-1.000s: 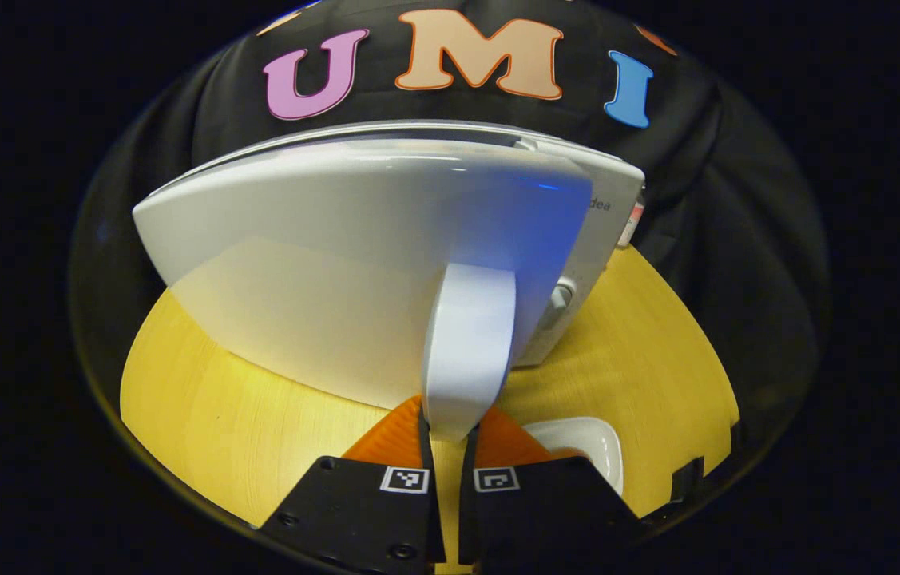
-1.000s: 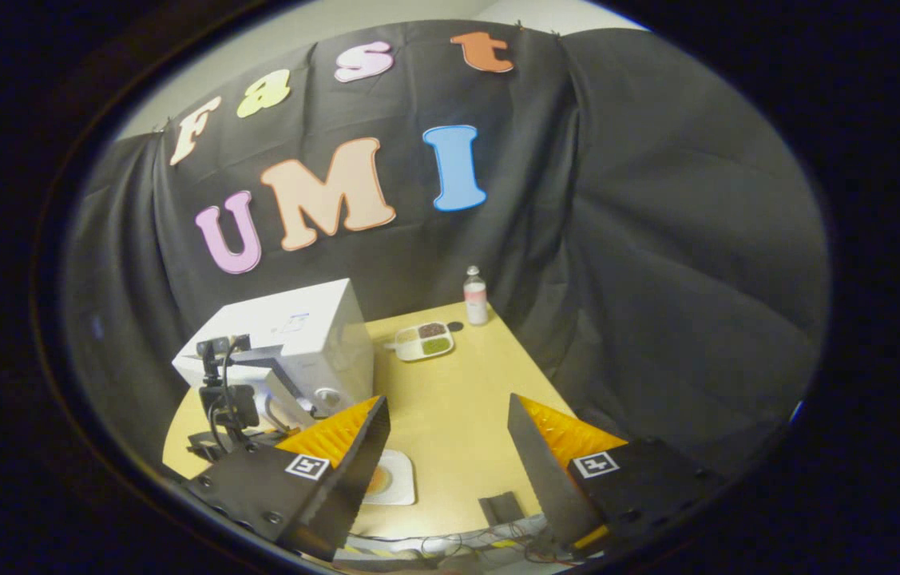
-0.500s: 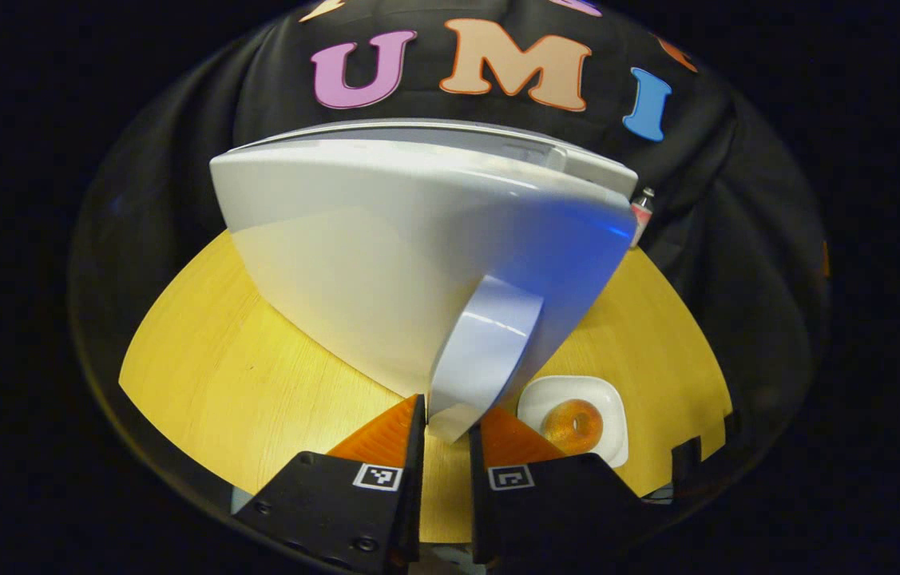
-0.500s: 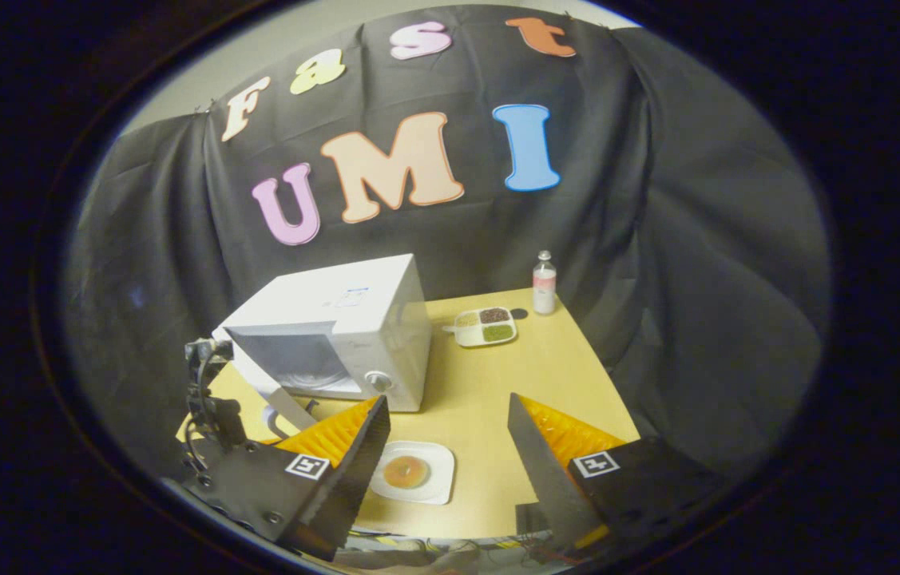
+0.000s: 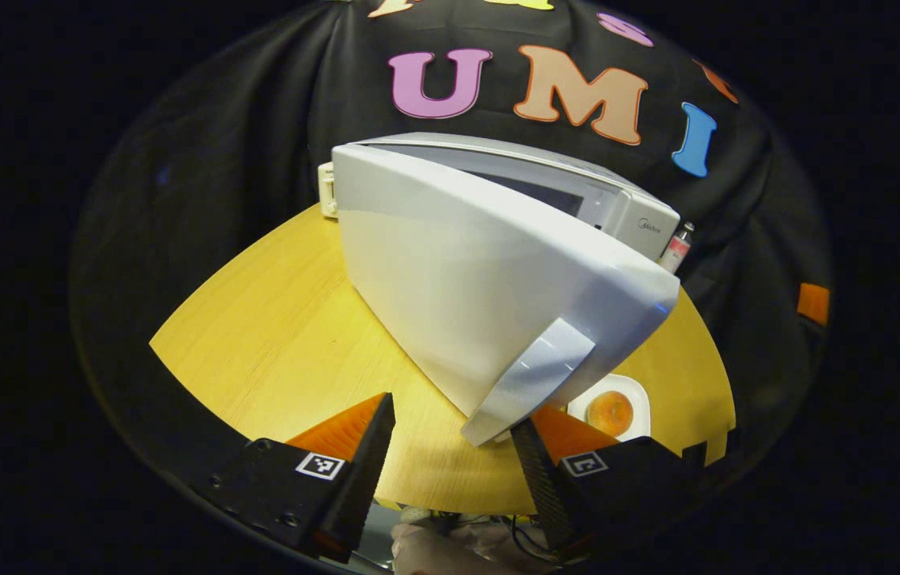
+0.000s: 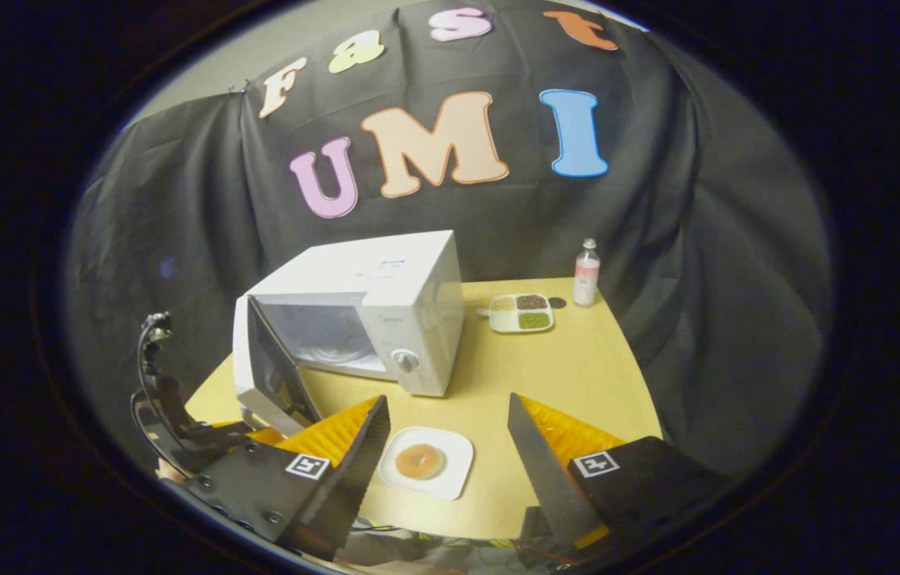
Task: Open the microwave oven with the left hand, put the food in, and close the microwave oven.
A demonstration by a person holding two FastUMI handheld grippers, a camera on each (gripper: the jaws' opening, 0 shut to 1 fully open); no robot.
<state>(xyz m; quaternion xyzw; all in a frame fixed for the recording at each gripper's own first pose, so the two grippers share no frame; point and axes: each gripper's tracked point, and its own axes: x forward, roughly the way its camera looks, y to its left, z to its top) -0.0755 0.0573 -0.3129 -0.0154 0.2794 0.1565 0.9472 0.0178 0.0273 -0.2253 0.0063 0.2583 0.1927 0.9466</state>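
Left gripper [image 5: 450,435]: fingers spread wide at the bottom of the left gripper view, nothing between them under pressure; the tip of the door handle hangs in the gap, nearer the right-hand finger, and whether it touches that finger cannot be told
Door handle [image 5: 525,382]: pale strip running down the free edge of the door, lower centre of the left gripper view
Microwave door [image 5: 481,287]: swung open, its white outer face across the middle of the left gripper view; in the right gripper view it stands out from the left side of the oven, left of centre
Right gripper [image 6: 448,439]: fingers wide apart at the bottom of the right gripper view, holding nothing, raised over the near edge of the table
Doughnut [image 6: 420,461]: on a white square plate [image 6: 450,479], seen between the right gripper's fingers, lower centre; in the left gripper view, lower right, beside the door's free edge
Microwave oven [image 6: 386,295]: white, centre left of the right gripper view, cavity open to view, a dial on its front panel
Table [image 6: 577,375]: yellow wood
Divided dish [image 6: 521,312]: white, with dark and green fillings, right of the oven
Bottle [image 6: 586,273]: small, upright, just right of the divided dish, near the table's far edge
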